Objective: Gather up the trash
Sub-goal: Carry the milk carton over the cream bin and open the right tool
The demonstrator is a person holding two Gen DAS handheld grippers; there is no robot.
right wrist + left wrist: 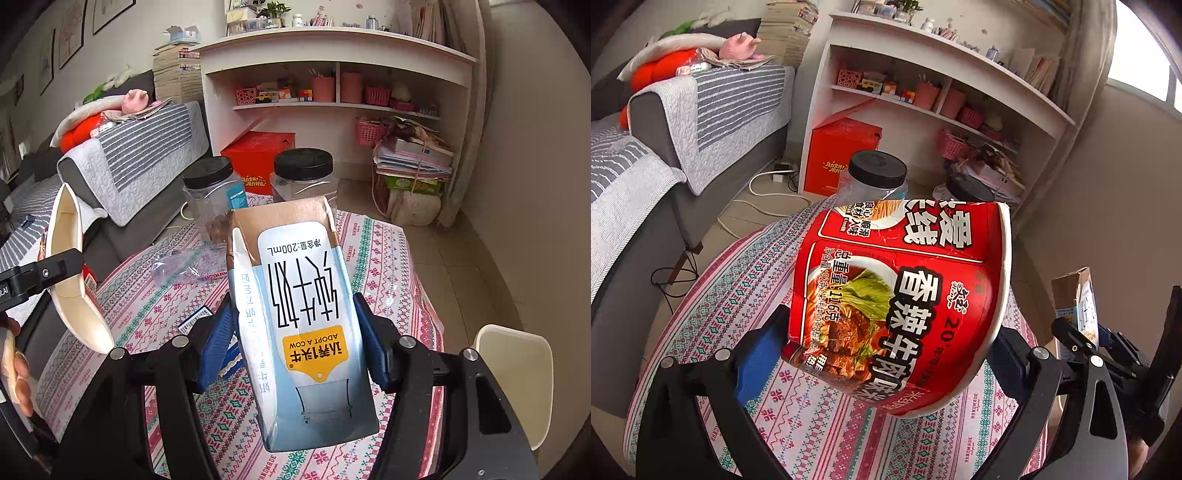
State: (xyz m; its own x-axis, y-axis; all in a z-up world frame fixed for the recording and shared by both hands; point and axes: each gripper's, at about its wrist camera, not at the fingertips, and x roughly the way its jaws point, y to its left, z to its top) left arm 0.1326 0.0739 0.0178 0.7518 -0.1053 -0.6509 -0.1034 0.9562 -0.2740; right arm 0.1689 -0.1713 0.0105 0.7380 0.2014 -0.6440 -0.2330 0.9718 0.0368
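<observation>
My left gripper (882, 354) is shut on a red instant-noodle bowl (905, 295), held tilted above the patterned tablecloth (746, 295). Its blue pads press the bowl's two sides. My right gripper (295, 343) is shut on a white and blue milk carton (299, 314), lifted off the table with its brown end pointing away. The carton (1078, 306) and right gripper also show at the right edge of the left wrist view. The bowl's cream inside (70, 266) shows at the left of the right wrist view. A crumpled clear plastic wrapper (184, 264) lies on the table.
Two clear jars with black lids (210, 199) (303, 177) stand at the table's far side. A small printed packet (195, 319) lies under my right gripper. A grey sofa (665, 166), a red box (838, 158) and a white shelf unit (332, 85) stand beyond; a cream chair (517, 365) is at right.
</observation>
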